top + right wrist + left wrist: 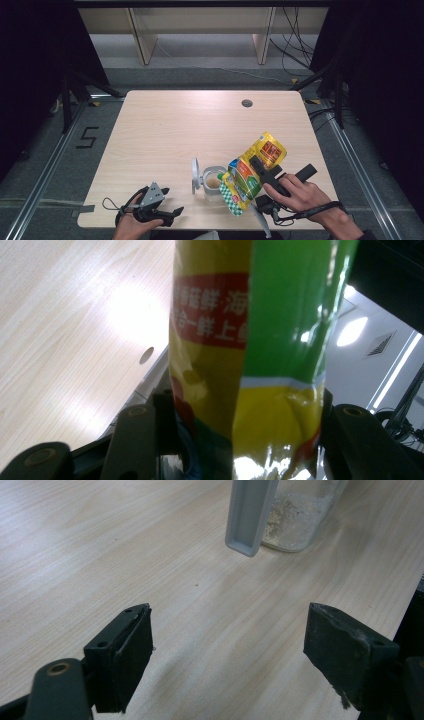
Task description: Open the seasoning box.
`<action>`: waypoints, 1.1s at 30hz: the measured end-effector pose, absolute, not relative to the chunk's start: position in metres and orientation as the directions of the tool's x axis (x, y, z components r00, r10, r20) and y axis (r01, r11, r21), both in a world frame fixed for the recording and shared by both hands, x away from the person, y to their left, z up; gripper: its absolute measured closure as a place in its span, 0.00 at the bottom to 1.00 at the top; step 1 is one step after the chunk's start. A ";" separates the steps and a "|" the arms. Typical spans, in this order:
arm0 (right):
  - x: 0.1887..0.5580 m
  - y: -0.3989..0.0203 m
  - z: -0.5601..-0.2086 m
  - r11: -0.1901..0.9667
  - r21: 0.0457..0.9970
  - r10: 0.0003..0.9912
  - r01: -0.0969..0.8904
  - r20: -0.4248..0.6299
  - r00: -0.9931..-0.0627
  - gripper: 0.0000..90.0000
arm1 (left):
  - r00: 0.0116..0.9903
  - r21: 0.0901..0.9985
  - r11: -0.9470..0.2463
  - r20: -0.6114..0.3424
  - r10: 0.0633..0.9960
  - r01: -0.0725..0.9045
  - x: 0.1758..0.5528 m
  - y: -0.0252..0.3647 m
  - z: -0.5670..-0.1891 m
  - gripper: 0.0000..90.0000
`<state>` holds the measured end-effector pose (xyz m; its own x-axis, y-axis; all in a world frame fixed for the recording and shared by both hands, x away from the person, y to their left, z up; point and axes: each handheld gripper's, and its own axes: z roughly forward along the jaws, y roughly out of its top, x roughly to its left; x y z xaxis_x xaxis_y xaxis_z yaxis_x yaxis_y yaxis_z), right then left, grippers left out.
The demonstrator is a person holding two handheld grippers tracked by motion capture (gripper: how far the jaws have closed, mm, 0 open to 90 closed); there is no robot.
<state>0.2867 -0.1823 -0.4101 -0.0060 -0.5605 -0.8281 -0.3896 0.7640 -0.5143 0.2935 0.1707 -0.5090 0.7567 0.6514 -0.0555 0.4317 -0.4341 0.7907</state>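
Note:
A yellow and green printed pouch (252, 170) hangs tilted over a clear jar (214, 182) near the table's front edge. My right gripper (261, 169) is shut on the pouch, its lower corner pointing down at the jar's mouth. In the right gripper view the pouch (250, 340) stands between both jaws of the right gripper (240, 435). The jar holds some beige powder, and its grey lid (195, 175) stands flipped open on its left. My left gripper (171, 201) rests at the front left, open and holding nothing. The left gripper view shows the left gripper (227, 650), the jar (300, 515) and the lid (250, 515) ahead.
The wooden table (170, 130) has a round cable hole (246, 103) at its back right. Cables trail on the floor behind the table on the right. A "5" mark (87, 136) lies on the floor to the left.

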 end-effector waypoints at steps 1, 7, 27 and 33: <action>0.287 -0.182 -0.410 0.762 -0.513 -0.565 -0.394 -0.825 -0.017 0.58 | 0.752 0.798 -0.426 -0.052 0.657 0.427 0.293 0.170 -0.510 0.21; 0.287 -0.183 -0.410 0.767 -0.509 -0.556 -0.390 -0.831 -0.009 0.59 | 0.759 0.802 -0.438 -0.028 0.651 0.405 0.295 0.172 -0.509 0.21; 0.286 -0.186 -0.409 0.775 -0.490 -0.538 -0.398 -0.843 -0.010 0.60 | 0.761 0.794 -0.452 -0.021 0.648 0.407 0.295 0.174 -0.508 0.21; 0.285 -0.187 -0.411 0.773 -0.491 -0.541 -0.402 -0.841 -0.013 0.60 | 0.764 0.792 -0.456 -0.019 0.645 0.405 0.295 0.173 -0.508 0.21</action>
